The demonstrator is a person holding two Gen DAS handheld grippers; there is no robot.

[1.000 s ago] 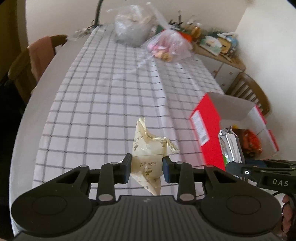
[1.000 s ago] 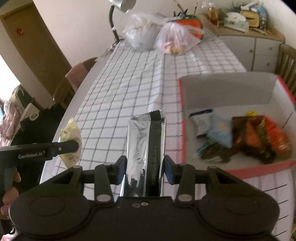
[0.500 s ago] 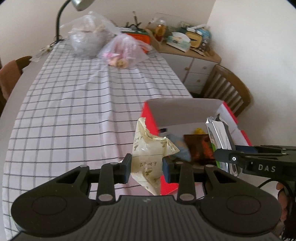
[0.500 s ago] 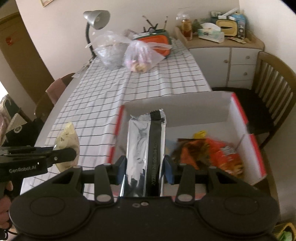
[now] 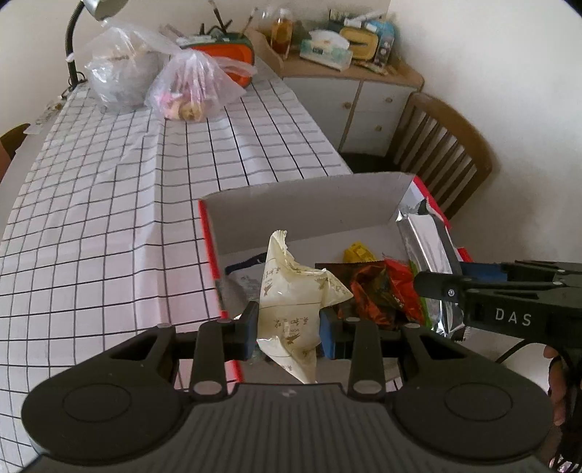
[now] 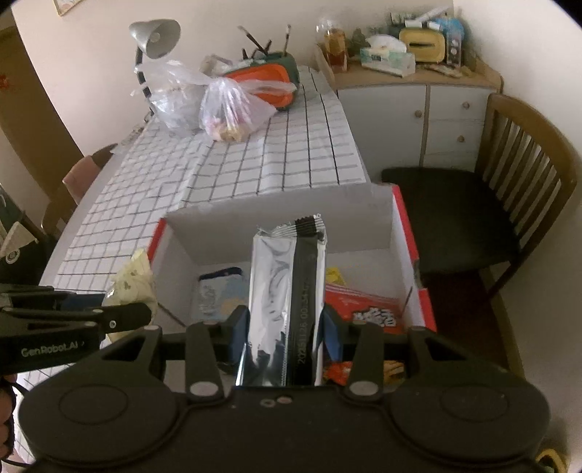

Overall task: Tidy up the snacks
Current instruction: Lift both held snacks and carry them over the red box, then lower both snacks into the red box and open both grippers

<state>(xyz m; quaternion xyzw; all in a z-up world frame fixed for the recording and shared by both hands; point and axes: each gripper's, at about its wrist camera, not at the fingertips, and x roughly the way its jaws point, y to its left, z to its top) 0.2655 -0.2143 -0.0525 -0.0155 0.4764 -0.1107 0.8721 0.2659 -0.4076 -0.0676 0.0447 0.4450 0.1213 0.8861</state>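
Note:
My left gripper (image 5: 289, 334) is shut on a cream snack packet (image 5: 294, 302) and holds it above the near left part of the red cardboard box (image 5: 302, 214). My right gripper (image 6: 285, 334) is shut on a silver foil packet (image 6: 287, 291) and holds it upright over the middle of the box (image 6: 276, 225). The foil packet also shows at the right of the left wrist view (image 5: 429, 251). The cream packet shows at the left of the right wrist view (image 6: 132, 280). Orange and red snack bags (image 5: 382, 287) and a pale blue packet (image 6: 214, 294) lie inside the box.
The box stands at the near right corner of a table with a checked cloth (image 5: 109, 203). Two plastic bags (image 5: 189, 87) and a desk lamp (image 6: 154, 34) are at the far end. A wooden chair (image 6: 509, 174) and a cluttered cabinet (image 6: 418, 94) stand to the right.
Both grippers have swung right from over the checked cloth to above the open box, each still holding its packet.

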